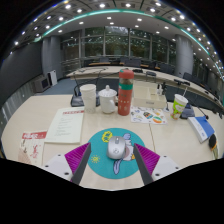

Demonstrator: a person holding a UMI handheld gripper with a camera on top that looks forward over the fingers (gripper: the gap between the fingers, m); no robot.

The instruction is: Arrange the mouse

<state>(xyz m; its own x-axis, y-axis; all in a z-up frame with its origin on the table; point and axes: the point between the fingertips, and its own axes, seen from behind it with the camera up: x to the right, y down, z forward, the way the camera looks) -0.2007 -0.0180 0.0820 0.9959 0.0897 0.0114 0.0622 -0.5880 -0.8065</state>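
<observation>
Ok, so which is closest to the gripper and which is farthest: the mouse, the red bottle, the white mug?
From the gripper, in the gripper view:
1. Mouse: on the teal round mat, between the open fingers.
2. Red bottle: beyond the mat, straight ahead.
3. White mug: left of the bottle; nearly as far, too close to call.

Light comes from overhead: rows of small ceiling lamps (75, 9) and a curved green-white strip (60, 29) glow brightly against a dark ceiling; the far room is dimmer, its windows (120, 42) dark and faintly reflective; the surface (170, 140) is evenly and warmly lit, with only soft, short shadows beside the objects standing on it; the white mug (108, 99) shows mild glare; the wide lens bends straight lines strongly, so the surface's edges and the ceiling curve round toward the rim; detail is fairly crisp in the middle and softer, smeared, toward the outer parts.
</observation>
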